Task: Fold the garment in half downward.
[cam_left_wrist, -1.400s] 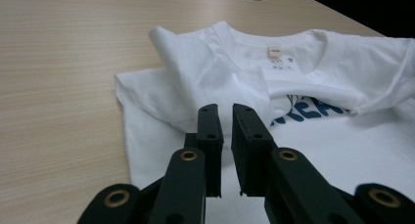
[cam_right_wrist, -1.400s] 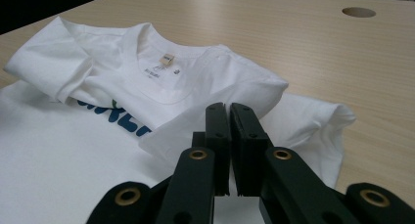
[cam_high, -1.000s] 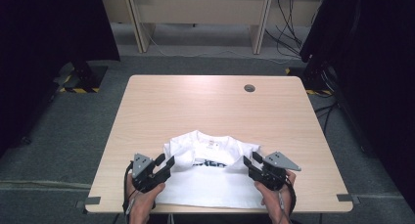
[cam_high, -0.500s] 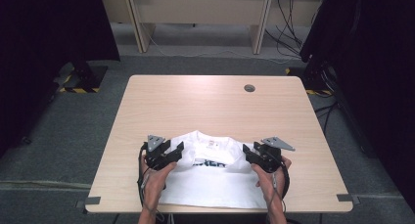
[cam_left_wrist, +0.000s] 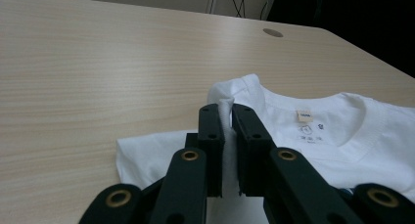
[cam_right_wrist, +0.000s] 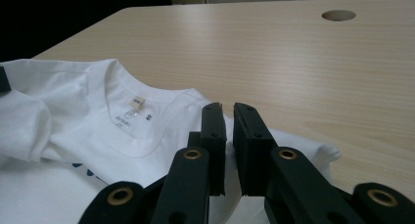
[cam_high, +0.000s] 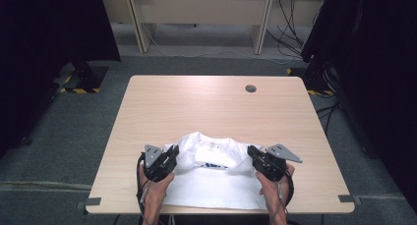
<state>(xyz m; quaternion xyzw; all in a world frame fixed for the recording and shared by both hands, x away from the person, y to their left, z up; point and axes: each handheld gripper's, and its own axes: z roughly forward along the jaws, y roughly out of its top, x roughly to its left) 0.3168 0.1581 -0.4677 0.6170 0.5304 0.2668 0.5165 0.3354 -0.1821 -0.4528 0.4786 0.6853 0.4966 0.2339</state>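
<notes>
A white T-shirt [cam_high: 211, 185] with a dark blue print lies collar-away on the near half of the wooden table [cam_high: 196, 107]. My left gripper [cam_high: 171, 154] is shut on the shirt's left shoulder; in the left gripper view a ridge of white cloth [cam_left_wrist: 226, 111] sits pinched between the jaws [cam_left_wrist: 226, 109]. My right gripper [cam_high: 253, 153] is shut on the right shoulder, its jaws [cam_right_wrist: 227, 106] nearly together over the fabric [cam_right_wrist: 98, 116]. Both sets of jaws have just been closing on the cloth. The collar label [cam_left_wrist: 304, 116] faces up.
A round cable hole [cam_high: 251, 88] sits in the far right part of the table. The shirt's hem lies close to the table's near edge [cam_high: 216, 211]. Dark curtains and a cabinet with cables stand beyond the table.
Both grippers slid forward along the shirt's sides to the shoulders and closed there. The shoulder cloth has bunched inward.
</notes>
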